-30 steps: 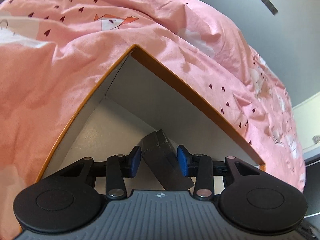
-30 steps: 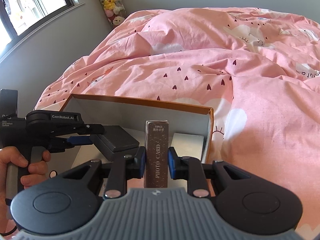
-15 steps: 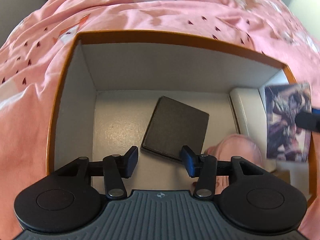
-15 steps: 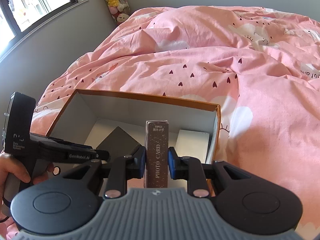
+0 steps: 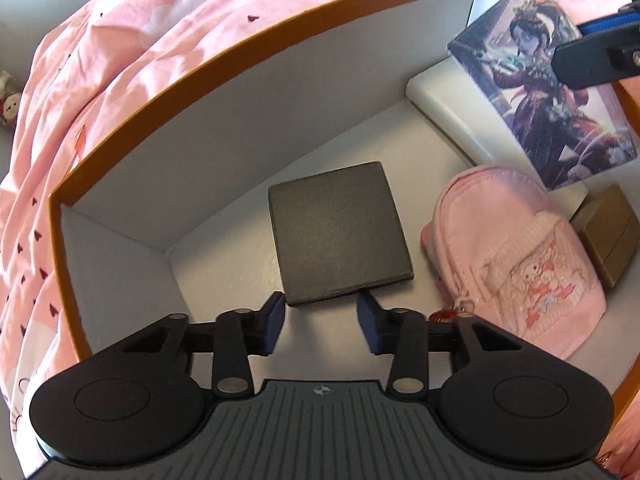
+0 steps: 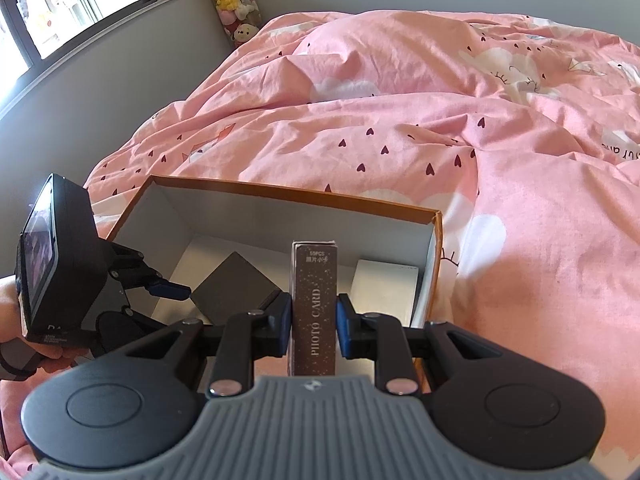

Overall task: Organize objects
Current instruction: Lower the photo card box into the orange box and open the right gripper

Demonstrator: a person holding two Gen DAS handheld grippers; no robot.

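The left tool [image 5: 321, 322] is hanging low in the frame of the left wrist view, pointing steeply down into the box [image 5: 256, 56]; its jaws have just been closing and are now standing apart with nothing between them, the pads just short of the near edge of the black square case [image 5: 339, 234]. That case is lying flat on the box floor at mid-frame, with bare floor showing on its left up to the grey wall and corner, and a narrow strip of floor on its right before the pink pouch [image 5: 516, 258]. Beyond the pouch, a white box [image 5: 448, 104] is sitting against the far wall toward the upper right, and a tan box [image 5: 610, 232] is lying at the right edge. The right tool [image 6: 312, 330] is sitting at lower centre of the right wrist view, clamped on an upright photo card pack [image 6: 314, 312], which is hovering above the box's right half. In that view the box's orange rim is running across mid-frame, resting on the pink bedspread [image 6: 440, 120], which is filling the upper right.
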